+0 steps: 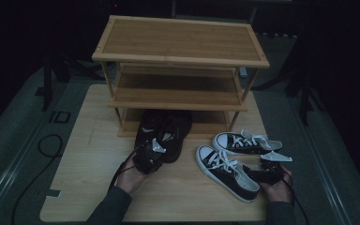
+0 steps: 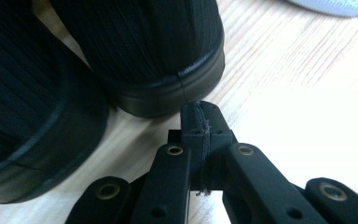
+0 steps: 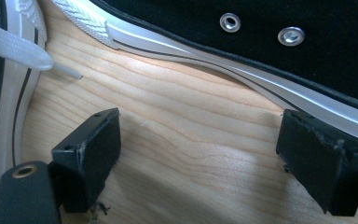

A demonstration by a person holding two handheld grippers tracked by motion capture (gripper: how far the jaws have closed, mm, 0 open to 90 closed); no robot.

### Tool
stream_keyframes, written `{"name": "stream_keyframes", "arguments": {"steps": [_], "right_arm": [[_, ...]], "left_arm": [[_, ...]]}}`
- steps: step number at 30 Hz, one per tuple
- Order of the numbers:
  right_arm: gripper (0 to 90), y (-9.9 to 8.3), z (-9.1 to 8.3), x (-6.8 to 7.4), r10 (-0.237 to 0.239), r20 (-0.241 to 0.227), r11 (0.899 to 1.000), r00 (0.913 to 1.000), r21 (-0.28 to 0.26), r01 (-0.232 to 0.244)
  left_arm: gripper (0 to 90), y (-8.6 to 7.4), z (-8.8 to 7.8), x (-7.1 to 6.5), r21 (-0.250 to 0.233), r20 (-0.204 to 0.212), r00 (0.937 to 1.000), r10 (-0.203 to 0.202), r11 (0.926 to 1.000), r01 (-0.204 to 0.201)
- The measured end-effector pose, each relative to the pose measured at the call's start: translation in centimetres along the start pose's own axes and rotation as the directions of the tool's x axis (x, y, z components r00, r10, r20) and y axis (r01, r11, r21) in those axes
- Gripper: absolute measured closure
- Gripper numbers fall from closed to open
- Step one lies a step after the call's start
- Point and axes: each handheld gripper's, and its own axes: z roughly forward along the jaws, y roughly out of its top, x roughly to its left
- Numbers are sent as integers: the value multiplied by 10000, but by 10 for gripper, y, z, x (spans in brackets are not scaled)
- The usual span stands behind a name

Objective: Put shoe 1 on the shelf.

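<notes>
Two all-black shoes [image 1: 165,131] lie side by side in front of the wooden shoe rack [image 1: 180,70]. My left gripper [image 1: 151,154] sits just behind their heels, jaws shut with nothing between them. In the left gripper view its closed tip [image 2: 200,122] almost touches the heel of the right-hand black shoe [image 2: 158,56]; the other black shoe [image 2: 28,116] is at the left. Two black-and-white sneakers [image 1: 227,171] [image 1: 246,143] lie at the right. My right gripper [image 1: 262,172] stands open low over the table beside the nearer sneaker [image 3: 261,51], its pads [image 3: 93,149] apart over bare wood.
The rack has three shelves, the lowest [image 1: 206,123] just behind the black shoes. The wooden table [image 1: 93,154] shows bare wood at left and front. A black cable [image 1: 47,145] loops on the floor at left. A white lace [image 3: 9,42] crosses the right gripper view's upper left.
</notes>
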Motion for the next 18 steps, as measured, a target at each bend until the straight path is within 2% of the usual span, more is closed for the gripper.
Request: {"name": "stream_keyframes", "arguments": {"steps": [7, 9, 11, 13, 18], "right_arm": [[138, 0, 0, 0, -3, 2, 10000, 10000, 5, 3], [138, 0, 0, 0, -2, 2, 10000, 10000, 5, 2], [138, 0, 0, 0, -4, 2, 10000, 10000, 5, 4], [138, 0, 0, 0, -6, 1, 10000, 10000, 4, 6], [138, 0, 0, 0, -4, 2, 10000, 10000, 5, 4]], "left_arm": [[900, -4, 11, -2, 330, -118, 9999, 28, 9995, -24], [900, -5, 16, -2, 481, -318, 9994, 120, 9988, -104], [900, -5, 17, -1, 362, -310, 9995, 74, 9993, -62], [900, -3, 19, 0, 377, -519, 9986, 80, 9993, -61], [900, 1, 20, -5, 396, -779, 9965, 301, 9988, -271]]}}
